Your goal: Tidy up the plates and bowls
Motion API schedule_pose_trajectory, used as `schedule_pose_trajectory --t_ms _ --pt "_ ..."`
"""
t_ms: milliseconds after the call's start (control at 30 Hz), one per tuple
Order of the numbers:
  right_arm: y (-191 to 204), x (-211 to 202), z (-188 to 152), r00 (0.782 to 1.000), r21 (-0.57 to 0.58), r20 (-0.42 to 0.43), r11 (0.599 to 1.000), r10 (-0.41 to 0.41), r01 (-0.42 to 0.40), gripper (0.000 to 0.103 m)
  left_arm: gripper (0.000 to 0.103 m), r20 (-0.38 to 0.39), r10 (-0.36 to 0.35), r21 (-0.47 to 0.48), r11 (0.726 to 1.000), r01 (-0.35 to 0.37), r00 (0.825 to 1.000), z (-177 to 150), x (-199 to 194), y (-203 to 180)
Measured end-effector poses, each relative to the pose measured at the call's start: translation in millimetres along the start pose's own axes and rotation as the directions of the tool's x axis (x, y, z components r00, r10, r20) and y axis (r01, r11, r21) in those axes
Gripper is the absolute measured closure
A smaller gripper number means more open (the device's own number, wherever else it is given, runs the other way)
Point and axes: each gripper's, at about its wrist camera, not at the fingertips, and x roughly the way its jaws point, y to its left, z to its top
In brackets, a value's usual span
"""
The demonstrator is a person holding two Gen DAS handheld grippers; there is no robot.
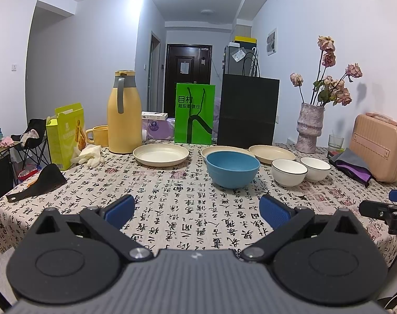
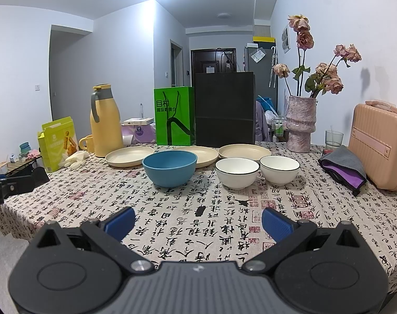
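Three cream plates lie in a row mid-table: the left plate [image 1: 160,154] [image 2: 126,157], the middle plate [image 1: 224,150] [image 2: 203,154] partly behind the blue bowl [image 1: 232,168] [image 2: 169,167], and the right plate [image 1: 273,153] [image 2: 244,151]. Two white bowls with dark rims, one [image 1: 288,172] [image 2: 236,172] and the other [image 1: 315,168] [image 2: 279,169], stand side by side right of the blue bowl. My left gripper [image 1: 197,210] is open and empty over the near tablecloth. My right gripper [image 2: 198,222] is open and empty too, in front of the bowls.
A yellow thermos [image 1: 124,112], yellow mug [image 1: 96,134], green bag [image 1: 194,113] and black bag [image 1: 247,111] stand behind the plates. A vase of dried roses [image 1: 309,128], a glass [image 1: 335,142], folded cloths [image 2: 342,168] and a pink case [image 2: 379,146] are at right. A snack box [image 1: 66,134] and gloves [image 1: 90,154] are at left.
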Motion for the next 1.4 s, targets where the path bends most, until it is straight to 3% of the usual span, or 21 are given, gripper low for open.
schedule_pose_trajectory --t_ms 700,1400 --pt "2.5 2.3 6.0 1.000 0.000 0.002 1.000 0.008 -0.008 0.000 0.000 0.008 -0.005 -0.005 1.000 0.005 1.000 4.4 -2.1 -3.7" --pt "9.8 36.1 27.4 0.999 0.001 0.017 0.999 0.043 -0.043 0.000 0.000 0.009 0.006 -0.037 0.999 -0.005 1.000 25.4 21.2 2.9"
